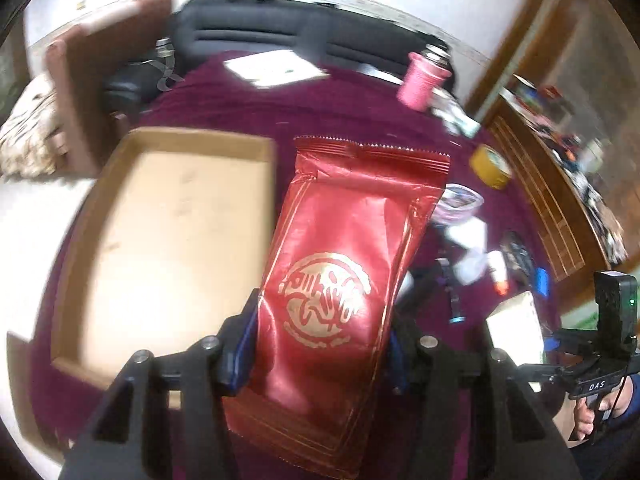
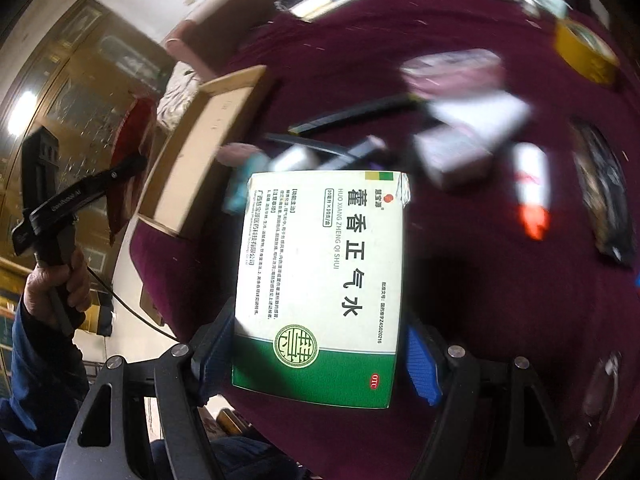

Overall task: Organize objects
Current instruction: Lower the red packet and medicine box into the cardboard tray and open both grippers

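My left gripper [image 1: 320, 320] is shut on a shiny red packet [image 1: 344, 264] with a gold round logo, held above the maroon tablecloth just right of an open brown cardboard tray [image 1: 168, 232]. My right gripper [image 2: 320, 336] is shut on a white and green medicine box [image 2: 320, 280] with Chinese print, held above the table. The tray also shows in the right wrist view [image 2: 208, 148], to the upper left of the box. The red packet [image 2: 132, 160] shows there too, in the other hand's gripper at far left.
On the cloth lie a pink spool [image 1: 424, 80], a yellow tape roll [image 1: 490, 166], a white tube with an orange cap [image 2: 530, 192], small white boxes [image 2: 456, 156], a black pen [image 2: 356, 116] and a dark packet [image 2: 604, 188]. A dark chair [image 1: 304, 28] stands behind the table.
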{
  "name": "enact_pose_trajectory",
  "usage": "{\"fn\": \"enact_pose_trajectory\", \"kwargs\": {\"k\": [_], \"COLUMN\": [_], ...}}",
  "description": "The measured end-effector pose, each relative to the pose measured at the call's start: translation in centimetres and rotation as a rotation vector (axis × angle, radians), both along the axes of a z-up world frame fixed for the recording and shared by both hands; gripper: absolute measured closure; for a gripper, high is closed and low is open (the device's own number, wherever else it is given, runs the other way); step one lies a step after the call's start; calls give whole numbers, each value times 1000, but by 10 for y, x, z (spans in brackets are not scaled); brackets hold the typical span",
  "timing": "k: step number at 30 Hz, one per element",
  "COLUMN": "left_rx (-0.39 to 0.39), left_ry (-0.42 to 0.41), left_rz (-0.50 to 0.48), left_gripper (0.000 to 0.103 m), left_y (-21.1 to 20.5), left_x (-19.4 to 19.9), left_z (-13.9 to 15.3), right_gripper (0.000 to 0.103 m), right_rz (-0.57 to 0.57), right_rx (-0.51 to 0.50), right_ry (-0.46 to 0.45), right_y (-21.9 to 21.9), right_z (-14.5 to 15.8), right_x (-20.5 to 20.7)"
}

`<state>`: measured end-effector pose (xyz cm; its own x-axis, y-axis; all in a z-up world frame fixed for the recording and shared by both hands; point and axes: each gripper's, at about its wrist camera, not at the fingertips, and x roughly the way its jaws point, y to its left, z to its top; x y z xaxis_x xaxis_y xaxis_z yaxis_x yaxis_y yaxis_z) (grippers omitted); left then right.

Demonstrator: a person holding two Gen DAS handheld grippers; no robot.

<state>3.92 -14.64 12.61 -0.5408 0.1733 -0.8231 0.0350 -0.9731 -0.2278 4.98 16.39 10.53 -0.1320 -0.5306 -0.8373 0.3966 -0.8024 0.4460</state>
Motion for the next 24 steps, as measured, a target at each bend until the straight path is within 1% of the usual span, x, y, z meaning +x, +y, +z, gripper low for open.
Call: {"fn": "enact_pose_trajectory", "kwargs": {"k": [3,6,8,10,12,14,18,21,24], "left_rx": [7,-20,-24,-51,-53,-60,-57,-32,-46], "left_ry": [1,-14,-29,-44,-58,-76,-101,-117,-122], "left_rz": [52,85,90,87,79,77,60,57,52], "left_gripper": [51,51,51,51,51,50,50,50,50], "left_y": [-46,-92,-115,-131,-148,-157,-167,-171,-173], "left_x": [5,-6,-10,-20,-34,-48,-75,-91,-101], "left_z": [0,-5,-9,-13,-20,-28,-45,-57,-63], "right_gripper": [24,24,24,24,24,24,24,24,24], "right_rz": [8,-8,6,11,1,-15,-51,-83,-122], "right_rx": [11,-8,-8,25,38,28,67,83,97], "right_ry": [51,27,30,70,66,43,47,19,-17], "right_y": [-38,-82,-120,-161,-192,-221,-267,-280,-291], "right_z": [11,20,27,35,36,34,23,9,-5], "right_x": [-5,-18,-32,-50,-67,-85,-120,-139,-159]}}
